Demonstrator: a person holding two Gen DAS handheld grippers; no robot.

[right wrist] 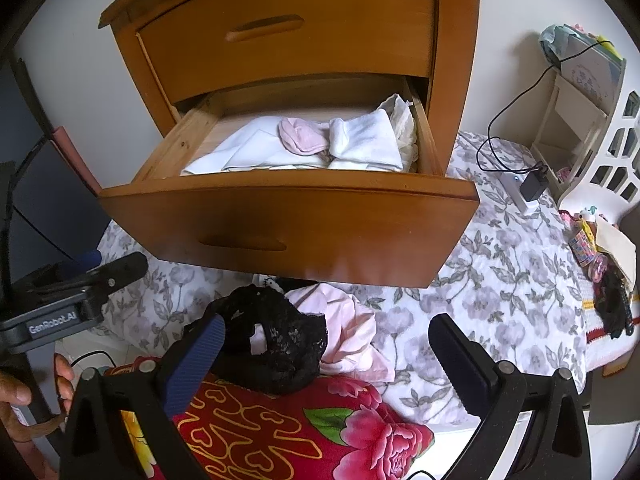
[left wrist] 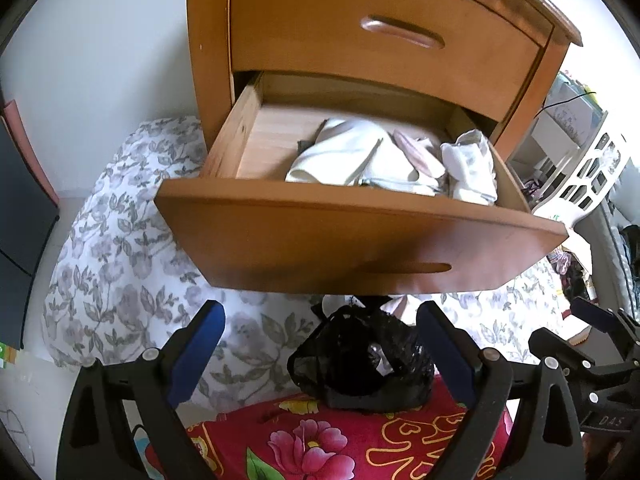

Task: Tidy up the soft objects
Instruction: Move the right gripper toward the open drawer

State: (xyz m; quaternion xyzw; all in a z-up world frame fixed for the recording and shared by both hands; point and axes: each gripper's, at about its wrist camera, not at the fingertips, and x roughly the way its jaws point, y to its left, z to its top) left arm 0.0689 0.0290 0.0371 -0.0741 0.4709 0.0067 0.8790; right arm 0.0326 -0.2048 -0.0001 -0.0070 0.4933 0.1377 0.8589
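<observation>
Left gripper (left wrist: 320,344) splayed, angled downward

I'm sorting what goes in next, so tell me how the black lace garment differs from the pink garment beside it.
The black lace garment is dark and see-through with open holes; the pink garment is pale and solid. The black one sits bunched on the red floral cloth; the pink one lies spread mostly on the grey floral bedding, partly under the black one. Both are soft, crumpled and outside the open drawer.
</observation>
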